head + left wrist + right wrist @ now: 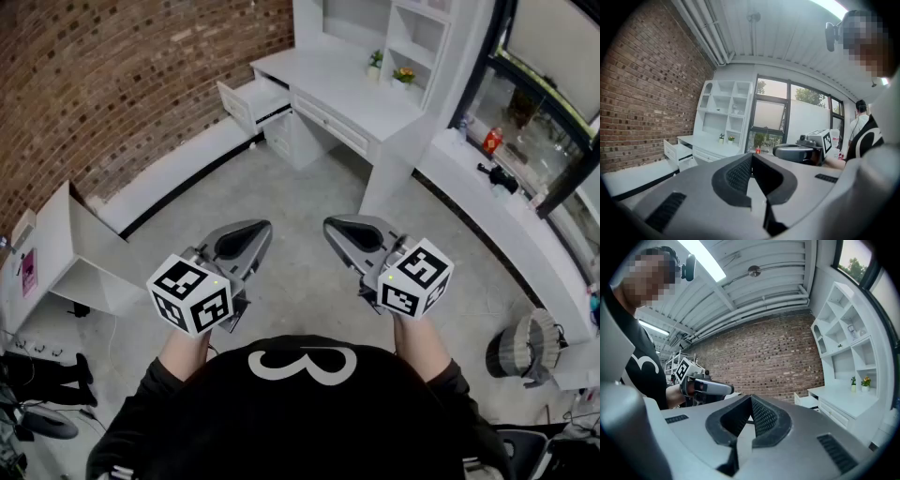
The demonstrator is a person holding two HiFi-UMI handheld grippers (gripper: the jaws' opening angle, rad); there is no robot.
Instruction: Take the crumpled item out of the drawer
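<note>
I stand on the grey floor, well short of the white desk. Its top drawer is pulled open at the desk's left end. The drawer also shows far off in the left gripper view and the drawer in the right gripper view. No crumpled item shows in any view; the drawer's inside is hidden from here. My left gripper and right gripper are held side by side at waist height, pointing toward the desk. Both are shut with nothing between the jaws.
A brick wall runs along the left, with a low white open cabinet against it. Shelves and two small potted plants stand on the desk. A window ledge runs along the right, with a bin below.
</note>
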